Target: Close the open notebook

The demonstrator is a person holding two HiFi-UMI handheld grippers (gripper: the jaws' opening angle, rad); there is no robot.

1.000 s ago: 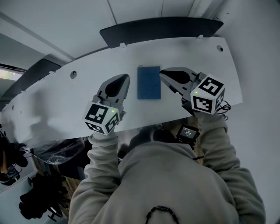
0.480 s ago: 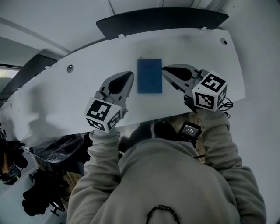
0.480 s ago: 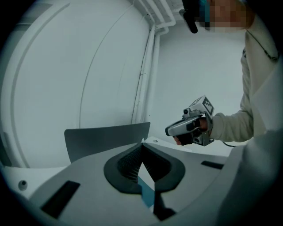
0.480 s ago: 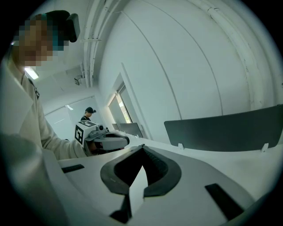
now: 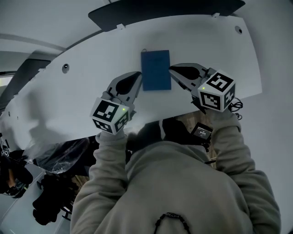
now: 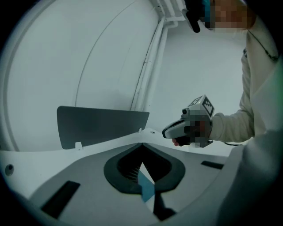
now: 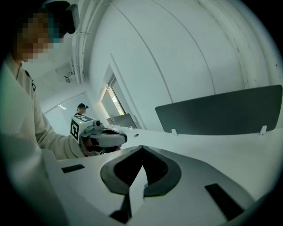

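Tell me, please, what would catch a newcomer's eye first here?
A closed blue notebook lies flat on the white table. The left gripper and right gripper flank it, jaws shut. A dark panel stands along the table's far edge.

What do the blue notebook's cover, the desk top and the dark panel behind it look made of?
Notebook: probably card or leatherette; matte, even blue, no glare.
Desk: likely white laminate; smooth, soft shadows.
Panel: dark matte sheet; material unclear.
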